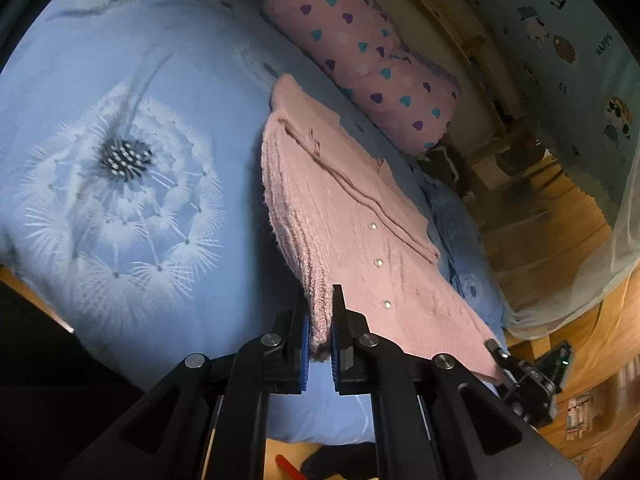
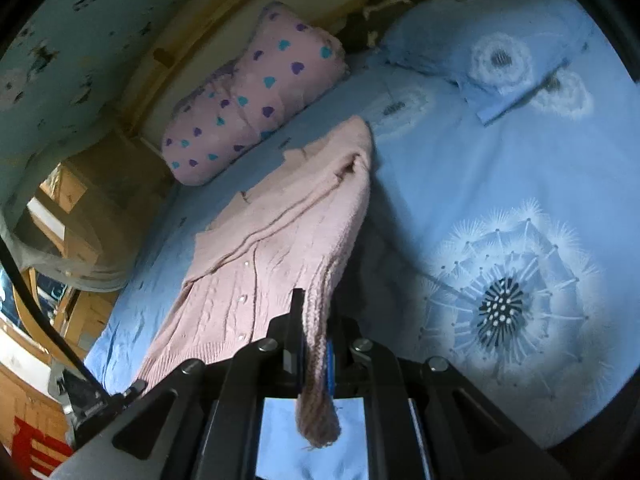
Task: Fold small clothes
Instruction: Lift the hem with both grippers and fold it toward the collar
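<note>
A pink knitted cardigan [image 1: 344, 216] with small pearl buttons hangs stretched above a blue bedspread, its far end still resting on the bed. My left gripper [image 1: 321, 320] is shut on one bottom corner of its hem. The right gripper [image 1: 496, 350] shows at the lower right of the left wrist view, pinching the other corner. In the right wrist view the same cardigan [image 2: 272, 240] runs away from me, and my right gripper [image 2: 314, 332] is shut on its ribbed hem, a tuft of which hangs down behind the jaws. The left gripper [image 2: 132, 392] shows at the lower left.
The bedspread [image 1: 120, 140] carries a large dandelion print. A pink pillow with hearts [image 1: 372, 56] lies at the bed's far edge, and a blue pillow [image 2: 492, 44] lies beyond it. Wooden bed rails and a wooden floor [image 1: 560, 216] flank the bed.
</note>
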A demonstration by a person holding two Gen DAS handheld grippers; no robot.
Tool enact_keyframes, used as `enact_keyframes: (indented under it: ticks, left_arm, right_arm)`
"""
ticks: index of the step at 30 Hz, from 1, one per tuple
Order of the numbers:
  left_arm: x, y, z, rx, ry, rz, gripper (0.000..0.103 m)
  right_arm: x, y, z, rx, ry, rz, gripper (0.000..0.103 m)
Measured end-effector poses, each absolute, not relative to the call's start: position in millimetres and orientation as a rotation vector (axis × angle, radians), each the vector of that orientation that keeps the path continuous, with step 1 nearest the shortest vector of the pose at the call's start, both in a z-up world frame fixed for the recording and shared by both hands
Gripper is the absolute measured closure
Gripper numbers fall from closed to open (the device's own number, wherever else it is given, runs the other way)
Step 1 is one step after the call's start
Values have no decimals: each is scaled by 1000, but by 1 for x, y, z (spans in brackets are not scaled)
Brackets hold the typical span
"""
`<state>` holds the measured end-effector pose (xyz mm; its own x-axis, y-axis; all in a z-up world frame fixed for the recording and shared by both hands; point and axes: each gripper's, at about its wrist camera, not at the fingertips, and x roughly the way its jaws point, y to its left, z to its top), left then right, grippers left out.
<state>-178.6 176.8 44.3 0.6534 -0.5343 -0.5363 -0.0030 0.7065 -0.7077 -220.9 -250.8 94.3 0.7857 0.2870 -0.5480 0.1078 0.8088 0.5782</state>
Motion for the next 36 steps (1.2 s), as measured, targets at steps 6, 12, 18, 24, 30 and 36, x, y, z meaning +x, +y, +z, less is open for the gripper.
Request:
enact_keyframes:
  ticks: [6,12,18,24,30,36]
  left_arm:
    - [-197,176,55,-703,763,-354,103]
    - [-221,174,59,-695,733,-385,103]
    - [-243,153,79,-560,674,-391,103]
    - [-260,135,97,-466,618,-408,103]
    - [-271,145,93,-506,623,-386,103]
    - [-277,164,95,-591,586,-390,103]
  right_arm:
    - [-256,-234,111,527,626,133,95]
    - [-283,-238,120,536,590,153,95]
    - [-298,-239,128,515,572,161,95]
    - [-313,-238,133,500,559,161,95]
    - [-324,-245,132,495,562,158,95]
    - [-333,-248,133,502,561,170,95]
